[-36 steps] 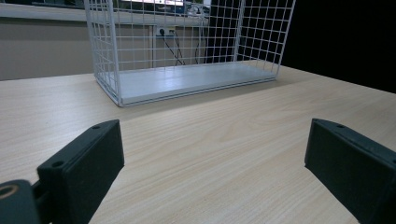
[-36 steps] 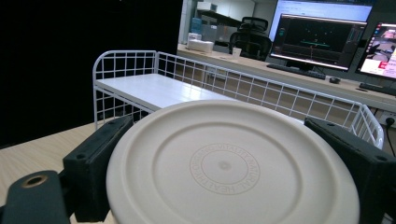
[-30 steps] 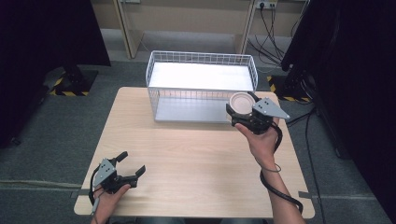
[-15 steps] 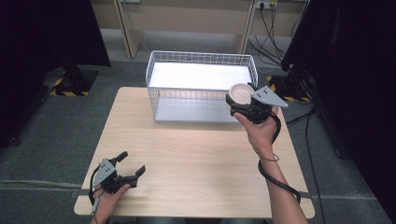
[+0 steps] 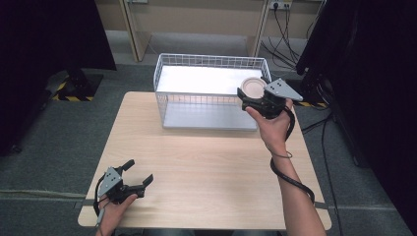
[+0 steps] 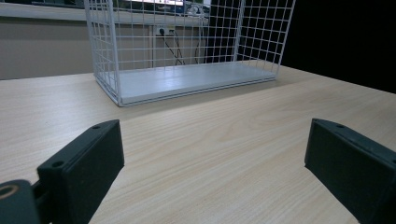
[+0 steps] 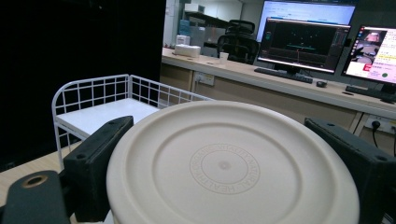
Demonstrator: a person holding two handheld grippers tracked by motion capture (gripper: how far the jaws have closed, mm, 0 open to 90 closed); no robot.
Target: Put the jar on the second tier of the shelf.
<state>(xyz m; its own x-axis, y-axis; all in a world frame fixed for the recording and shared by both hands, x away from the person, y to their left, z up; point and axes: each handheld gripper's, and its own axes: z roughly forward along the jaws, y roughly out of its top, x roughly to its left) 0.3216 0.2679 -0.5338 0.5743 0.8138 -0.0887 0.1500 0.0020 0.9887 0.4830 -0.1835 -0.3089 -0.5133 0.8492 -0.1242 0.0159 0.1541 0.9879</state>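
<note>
High view: a round cream container (image 5: 254, 88) is held clamped between the fingers of the right gripper (image 5: 255, 98), raised above the desk (image 5: 206, 162) at the near right corner of the white wire basket (image 5: 162, 73). The container is seen just over the basket's right end, at about rim height. The basket stands at the far edge of the desk, and its white floor is bare. The right hand (image 5: 270, 125) is wrapped around the gripper body, with a black cable (image 5: 290, 179) trailing along the forearm.

Right gripper view: the container's flat round face (image 7: 224, 165), marked with embossed rings and lettering too small to be read, is pressed on both sides by the black fingers (image 7: 100, 154). The basket is seen behind it to the left.

At the near left corner of the desk, the left gripper (image 5: 135, 174) is held low by the left hand (image 5: 115, 209), well apart from the basket. Left gripper view: its fingers (image 6: 88, 161) are spread wide apart with nothing between them, just above the desk surface.
</note>
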